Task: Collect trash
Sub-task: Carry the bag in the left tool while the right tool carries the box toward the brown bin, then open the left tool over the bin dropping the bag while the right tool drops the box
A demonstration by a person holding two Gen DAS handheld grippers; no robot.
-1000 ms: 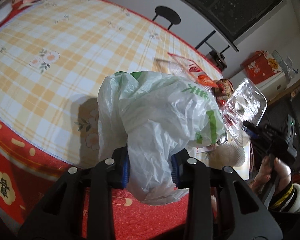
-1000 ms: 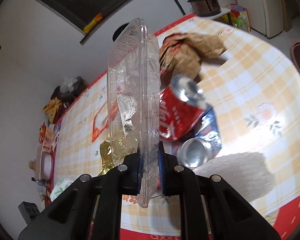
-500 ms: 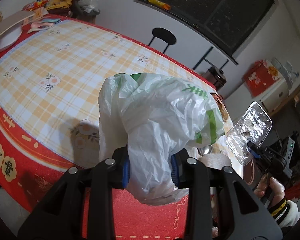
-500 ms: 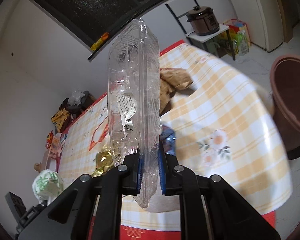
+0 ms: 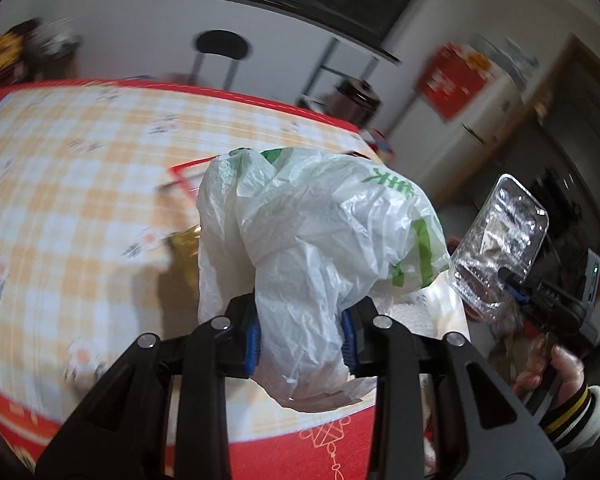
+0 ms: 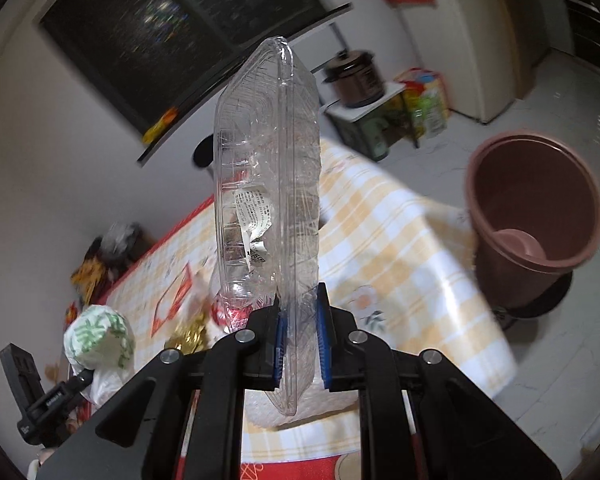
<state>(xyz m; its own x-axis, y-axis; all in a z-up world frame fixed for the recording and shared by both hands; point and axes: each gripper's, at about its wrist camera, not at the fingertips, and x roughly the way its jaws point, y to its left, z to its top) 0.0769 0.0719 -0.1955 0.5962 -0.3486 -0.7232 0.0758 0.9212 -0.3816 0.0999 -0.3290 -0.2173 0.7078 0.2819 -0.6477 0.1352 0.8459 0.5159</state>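
Note:
My left gripper (image 5: 300, 336) is shut on a crumpled white plastic bag with green print (image 5: 320, 248), held above the table's near edge. My right gripper (image 6: 300, 340) is shut on a clear plastic clamshell container (image 6: 266, 184), held upright on its edge. The same container (image 5: 500, 248) shows in the left wrist view at the right, and the bag (image 6: 100, 336) shows at the lower left of the right wrist view. A brown bin (image 6: 536, 216) stands open on the floor past the table's right end.
The table wears an orange-checked cloth with a red border (image 5: 80, 168). On it lie a red-edged wrapper (image 6: 172, 300), a gold wrapper (image 6: 190, 330) and a red can (image 6: 232, 314). A black stool (image 5: 222, 50) stands behind. A cooker (image 6: 354, 76) sits on a small stand.
Both grippers have lifted and swung right, away from the trash pile, each still holding its item. The brown bin has come fully into the right wrist view.

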